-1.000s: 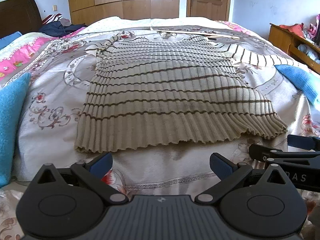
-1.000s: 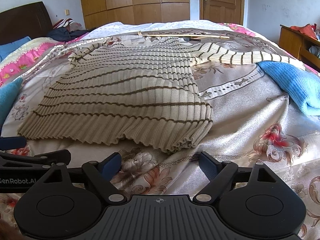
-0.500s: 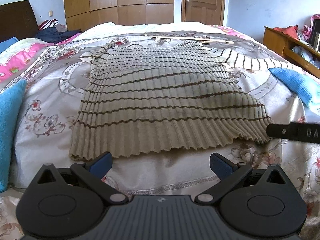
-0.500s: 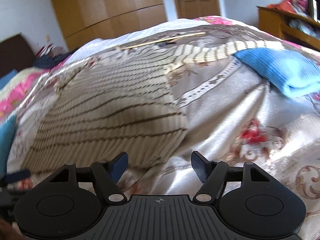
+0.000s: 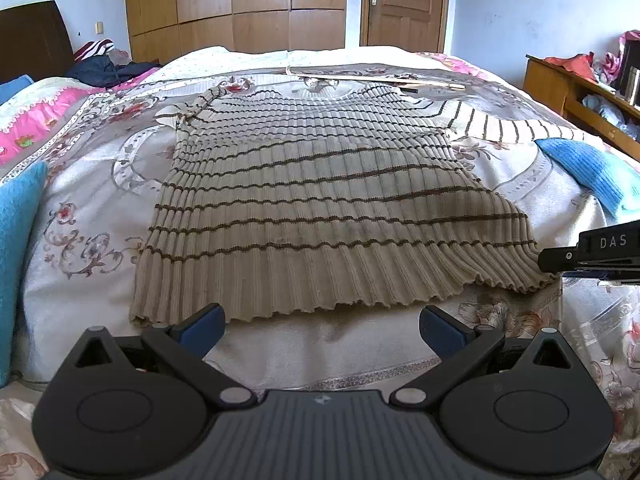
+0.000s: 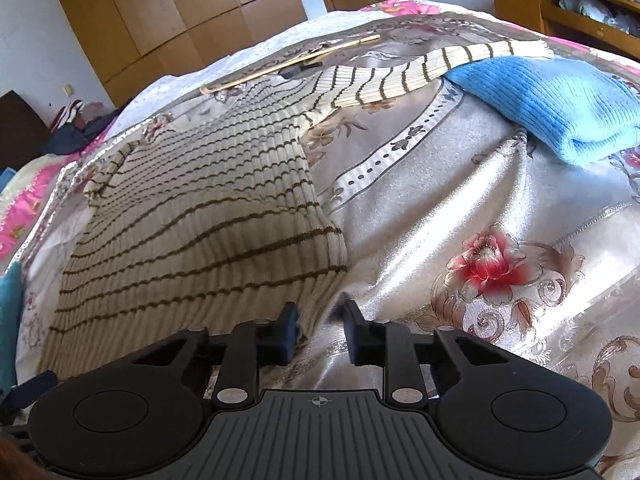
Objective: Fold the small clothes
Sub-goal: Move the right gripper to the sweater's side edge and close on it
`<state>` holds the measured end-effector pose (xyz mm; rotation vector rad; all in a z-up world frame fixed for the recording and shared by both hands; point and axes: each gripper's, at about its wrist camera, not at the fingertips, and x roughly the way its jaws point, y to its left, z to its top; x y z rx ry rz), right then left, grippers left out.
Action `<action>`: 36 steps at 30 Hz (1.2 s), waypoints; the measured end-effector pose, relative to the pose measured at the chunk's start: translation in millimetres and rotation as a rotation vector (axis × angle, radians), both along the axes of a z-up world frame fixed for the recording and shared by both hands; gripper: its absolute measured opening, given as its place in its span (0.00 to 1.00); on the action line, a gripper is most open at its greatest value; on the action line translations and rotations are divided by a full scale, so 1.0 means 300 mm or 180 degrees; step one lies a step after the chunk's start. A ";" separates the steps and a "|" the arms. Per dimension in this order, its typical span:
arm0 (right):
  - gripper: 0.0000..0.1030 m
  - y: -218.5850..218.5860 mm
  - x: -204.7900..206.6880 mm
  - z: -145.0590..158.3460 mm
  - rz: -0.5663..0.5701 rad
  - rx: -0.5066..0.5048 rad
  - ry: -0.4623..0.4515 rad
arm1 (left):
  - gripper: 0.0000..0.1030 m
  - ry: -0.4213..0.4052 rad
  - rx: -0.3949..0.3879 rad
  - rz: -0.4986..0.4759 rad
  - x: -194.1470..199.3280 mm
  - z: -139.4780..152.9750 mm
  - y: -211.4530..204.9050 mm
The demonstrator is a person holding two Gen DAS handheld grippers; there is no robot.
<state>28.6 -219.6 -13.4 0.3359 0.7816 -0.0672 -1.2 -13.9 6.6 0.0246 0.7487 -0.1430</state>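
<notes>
A beige ribbed sweater (image 5: 320,208) with thin brown stripes lies flat on the bed, hem toward me. Its left sleeve is folded in; its right sleeve (image 6: 400,76) stretches out to the right. My left gripper (image 5: 322,320) is open, just short of the hem's left part, touching nothing. My right gripper (image 6: 318,320) is at the sweater's (image 6: 192,224) near right hem corner, its jaws closed to a narrow gap around the edge of the cloth. It also shows in the left wrist view (image 5: 592,252) at that corner.
The bed has a floral satin cover (image 6: 480,220). A folded blue knit (image 6: 552,100) lies on the right beside the sleeve end, another blue cloth (image 5: 16,248) on the left. A thin wooden stick (image 5: 372,78) lies beyond the collar. A wooden shelf (image 5: 580,88) stands right.
My right gripper moved up to the sweater's right hem corner and its jaws closed from wide open to a narrow gap. My left gripper edged closer to the hem and stayed open.
</notes>
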 end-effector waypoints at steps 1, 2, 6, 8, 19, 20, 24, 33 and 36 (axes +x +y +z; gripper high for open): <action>0.19 0.003 0.001 0.007 0.0018 -0.0016 -0.0024 | 1.00 -0.0001 0.0006 -0.0004 -0.001 0.000 -0.001; 0.19 0.005 -0.001 0.017 0.0031 -0.0020 -0.0062 | 1.00 -0.0008 0.0014 -0.0005 -0.003 0.001 -0.001; 0.19 0.014 -0.017 0.060 0.0046 -0.0097 -0.0205 | 1.00 -0.0032 0.0006 -0.0003 -0.005 0.004 0.001; 0.22 0.022 -0.011 0.071 0.0075 -0.0149 -0.0243 | 1.00 -0.0037 -0.0013 -0.0001 -0.004 0.006 0.002; 0.09 -0.058 0.058 -0.064 0.0135 0.0139 0.0365 | 1.00 -0.0007 -0.0056 0.0028 0.008 0.003 0.026; 0.06 -0.061 0.056 -0.067 0.0137 0.0148 0.0385 | 1.00 0.0014 -0.0062 0.0031 0.012 0.000 0.028; 0.06 -0.079 0.080 -0.071 0.0147 0.0436 0.0462 | 1.00 0.0028 -0.0068 0.0057 0.017 0.002 0.042; 0.00 -0.141 0.001 0.015 0.0149 0.0105 0.0364 | 1.00 0.0027 -0.0163 0.0529 0.056 0.049 0.203; 0.00 -0.148 -0.011 0.027 0.0176 0.0063 0.0423 | 1.00 0.0067 -0.0155 0.0705 0.067 0.042 0.261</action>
